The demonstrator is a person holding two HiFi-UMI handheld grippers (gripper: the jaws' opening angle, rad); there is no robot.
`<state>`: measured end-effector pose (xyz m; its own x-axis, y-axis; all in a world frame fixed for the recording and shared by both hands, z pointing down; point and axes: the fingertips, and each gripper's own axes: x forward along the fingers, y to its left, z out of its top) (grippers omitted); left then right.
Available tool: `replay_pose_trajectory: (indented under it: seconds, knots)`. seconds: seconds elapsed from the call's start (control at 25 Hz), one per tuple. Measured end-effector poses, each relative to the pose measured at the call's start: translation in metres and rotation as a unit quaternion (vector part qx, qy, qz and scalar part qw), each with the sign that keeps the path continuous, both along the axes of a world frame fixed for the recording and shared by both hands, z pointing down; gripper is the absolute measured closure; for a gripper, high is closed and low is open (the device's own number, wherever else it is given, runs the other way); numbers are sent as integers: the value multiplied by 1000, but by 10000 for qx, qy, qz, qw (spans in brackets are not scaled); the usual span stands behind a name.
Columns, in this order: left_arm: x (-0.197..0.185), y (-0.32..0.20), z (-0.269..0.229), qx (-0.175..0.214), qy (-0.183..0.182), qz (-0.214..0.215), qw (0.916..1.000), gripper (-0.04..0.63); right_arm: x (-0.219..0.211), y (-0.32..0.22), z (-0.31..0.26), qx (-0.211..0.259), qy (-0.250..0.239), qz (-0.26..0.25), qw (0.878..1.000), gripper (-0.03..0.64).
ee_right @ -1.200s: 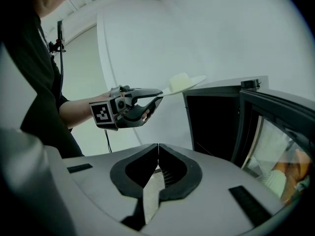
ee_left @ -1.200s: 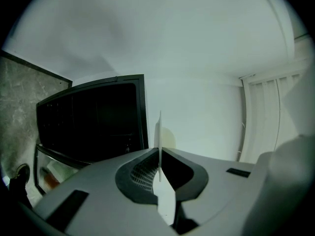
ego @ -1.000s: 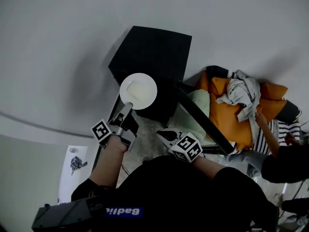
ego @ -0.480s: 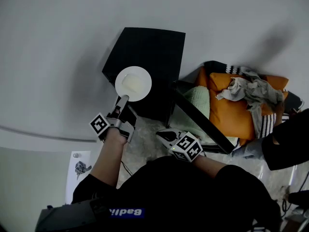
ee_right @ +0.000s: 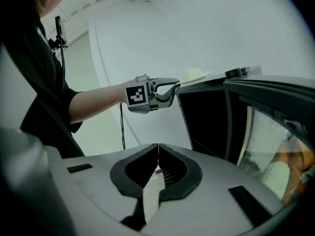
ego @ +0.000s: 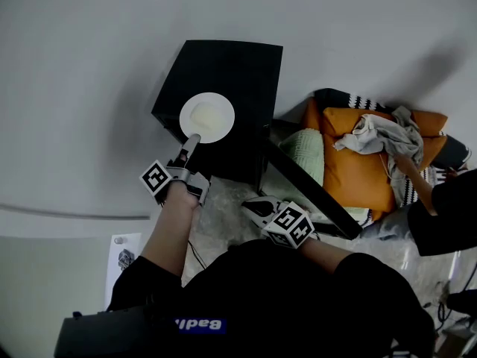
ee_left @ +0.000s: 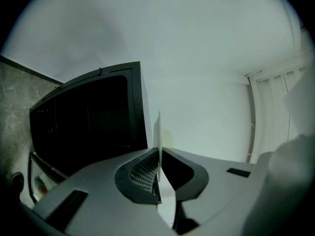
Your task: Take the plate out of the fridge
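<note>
Left arm stretches forward, left gripper (ego: 192, 142) pinching the plate (ego: 207, 118) rim; right gripper (ego: 253, 207) held low, jaws together, seemingly empty.

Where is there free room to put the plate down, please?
The fridge top is bare behind and to the right of the plate, which the left gripper holds. Beyond the open door it is crowded with cushions and clothes.
</note>
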<state>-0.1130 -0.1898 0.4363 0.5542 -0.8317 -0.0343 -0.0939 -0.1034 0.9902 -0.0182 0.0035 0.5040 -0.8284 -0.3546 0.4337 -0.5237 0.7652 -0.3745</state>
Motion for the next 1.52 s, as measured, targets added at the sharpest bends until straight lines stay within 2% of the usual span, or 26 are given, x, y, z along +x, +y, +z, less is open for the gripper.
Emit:
replay_pose_trajectory:
  seconds: [0.4, 1.0, 1.2, 1.52]
  knots:
    - [6, -31, 4, -98, 139, -184, 9997, 571, 2, -8, 2, -177, -104, 26, 9998, 606]
    - [20, -49, 8, -153, 363, -222, 9990, 568, 10, -12, 2, -248, -181, 184, 9994, 606]
    - [21, -50, 6, 14, 484, -304, 9984, 568, 12, -13, 0, -138, -151, 218, 9996, 606]
    - [23, -53, 7, 309, 502, -142, 9982, 550, 12, -14, 1, -126, -104, 221, 9996, 604]
